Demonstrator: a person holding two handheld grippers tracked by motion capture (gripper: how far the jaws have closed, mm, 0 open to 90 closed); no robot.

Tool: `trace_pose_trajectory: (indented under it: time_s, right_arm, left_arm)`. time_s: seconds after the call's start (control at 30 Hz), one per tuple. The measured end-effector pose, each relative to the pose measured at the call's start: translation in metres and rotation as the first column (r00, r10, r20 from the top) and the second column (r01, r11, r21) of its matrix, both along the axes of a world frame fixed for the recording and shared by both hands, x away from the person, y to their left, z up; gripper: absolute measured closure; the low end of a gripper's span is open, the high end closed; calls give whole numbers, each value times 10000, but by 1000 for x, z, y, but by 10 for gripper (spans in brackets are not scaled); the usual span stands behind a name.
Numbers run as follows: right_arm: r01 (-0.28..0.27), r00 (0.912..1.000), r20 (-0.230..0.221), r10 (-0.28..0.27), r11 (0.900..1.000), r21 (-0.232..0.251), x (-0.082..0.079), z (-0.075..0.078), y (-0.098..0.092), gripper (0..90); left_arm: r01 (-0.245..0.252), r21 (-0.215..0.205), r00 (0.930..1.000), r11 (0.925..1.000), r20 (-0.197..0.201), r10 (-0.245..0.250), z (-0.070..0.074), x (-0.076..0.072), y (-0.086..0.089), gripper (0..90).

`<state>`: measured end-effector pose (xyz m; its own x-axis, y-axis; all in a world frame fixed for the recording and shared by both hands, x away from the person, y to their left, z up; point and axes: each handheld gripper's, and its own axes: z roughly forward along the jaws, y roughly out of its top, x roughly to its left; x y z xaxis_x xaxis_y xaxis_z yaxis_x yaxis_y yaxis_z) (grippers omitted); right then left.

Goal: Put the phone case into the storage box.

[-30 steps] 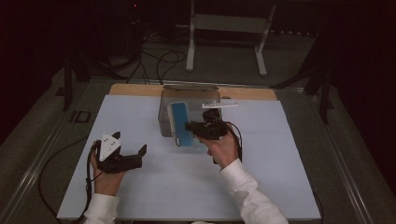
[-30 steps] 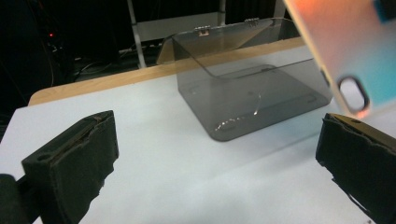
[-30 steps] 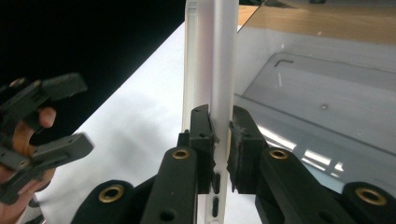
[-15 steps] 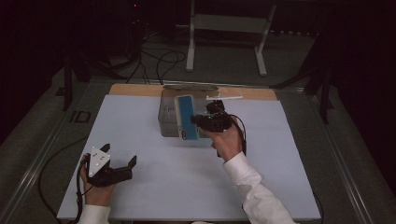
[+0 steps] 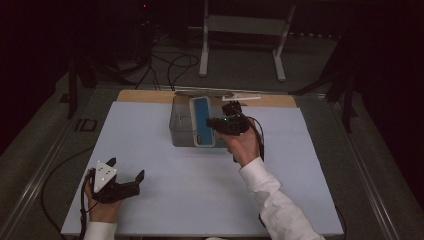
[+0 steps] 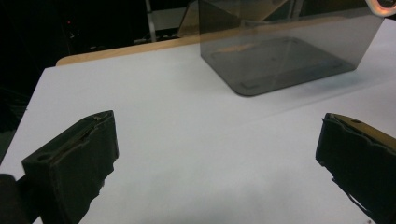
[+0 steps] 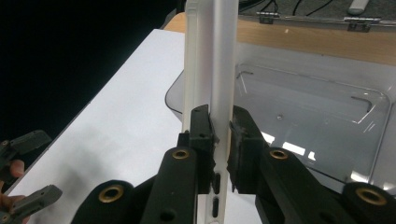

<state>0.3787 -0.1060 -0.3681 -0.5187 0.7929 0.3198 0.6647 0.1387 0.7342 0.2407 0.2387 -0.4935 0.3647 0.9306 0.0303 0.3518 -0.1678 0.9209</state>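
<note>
A white-cased phone with a blue face (image 5: 202,121) hangs edge-up over a clear grey plastic box (image 5: 180,134) at the far middle of the white mat. My right gripper (image 5: 214,125) is shut on the phone's lower end. In the right gripper view the pads (image 7: 201,127) pinch the thin white phone (image 7: 219,56), with the open box (image 7: 322,116) below and behind it. My left gripper (image 5: 126,168) rests low near the front left corner, open, nothing between its fingers. In the left gripper view, the left gripper (image 6: 215,154) faces the box (image 6: 285,56) from a distance.
The box's lid (image 5: 215,94) stands open at its far side, hinged along the wooden board (image 5: 145,96). The white mat (image 5: 165,185) covers the table. Cables and a metal stand (image 5: 240,25) lie on the floor beyond the table.
My left hand has drawn back toward the front left corner and sunk lower. My right hand has carried the phone a little farther and higher, over the box.
</note>
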Motion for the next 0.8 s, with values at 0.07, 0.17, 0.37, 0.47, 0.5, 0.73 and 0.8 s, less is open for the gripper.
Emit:
trace_pose_trajectory:
  time_s: [0.07,0.17,0.37,0.47,0.5,0.73,0.8]
  right_arm:
    - [75,10000,-46,-76,9999,-83,4,0,0,820]
    - [117,9999,-53,-118,9998,-157,8,2,0,819]
    - [314,9994,-104,-316,9993,-216,17,5,-1,820]
    - [372,9993,-93,-374,9989,-282,19,6,-1,819]
    - [379,9993,-38,-381,9987,-336,21,8,-1,819]
    - [492,9988,75,-488,9969,-615,27,14,-2,819]
    - [534,9985,114,-528,9965,-647,29,15,-3,819]
  left_arm:
    - [40,35,10000,10000,22,-40,0,0,0,2]
    - [9,64,10000,10000,1,-9,-1,0,0,2]
    - [-27,65,10000,10000,-65,28,-3,1,-1,2]
    - [-39,104,10000,9999,-64,40,-3,1,-1,2]
    - [-41,121,10000,9999,-67,42,-3,1,-1,2]
    - [-92,151,9999,9998,-54,93,-4,2,-1,2]
    - [-111,149,9999,9998,-42,111,-4,1,-1,2]
